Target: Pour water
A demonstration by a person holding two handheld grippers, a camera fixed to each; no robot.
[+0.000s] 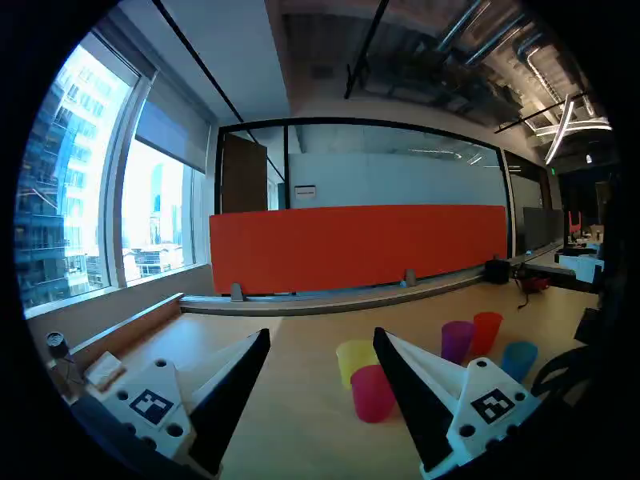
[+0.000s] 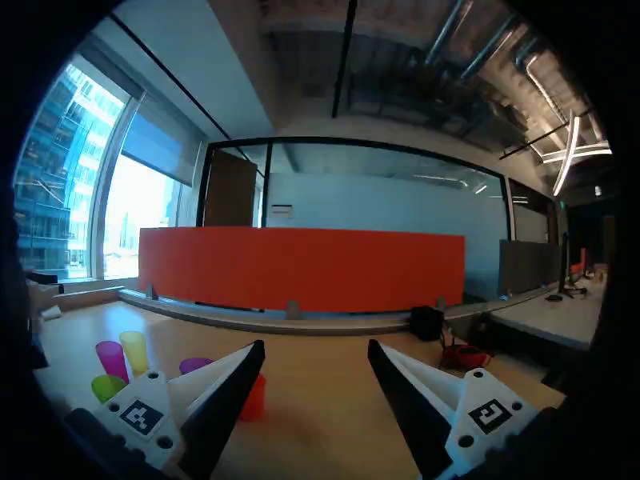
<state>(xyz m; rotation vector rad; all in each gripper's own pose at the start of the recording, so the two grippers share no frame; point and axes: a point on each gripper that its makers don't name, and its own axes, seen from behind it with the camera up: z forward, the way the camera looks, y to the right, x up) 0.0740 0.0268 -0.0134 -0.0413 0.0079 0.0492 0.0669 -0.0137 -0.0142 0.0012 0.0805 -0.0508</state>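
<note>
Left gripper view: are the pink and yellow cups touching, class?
Cannot tell. The left gripper view shows the pink cup overlapping the yellow cup behind it, hiding any gap.

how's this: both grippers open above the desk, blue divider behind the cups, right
The divider behind the cups is orange-red, not blue; the left gripper view shows it. The left gripper and right gripper are open above the desk.

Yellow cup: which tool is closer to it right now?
Left, likely. The yellow cup stands just ahead of the left tool, framed between its open fingers. From the right tool, the yellow cup looks smaller, off to the side beyond one finger.
</note>
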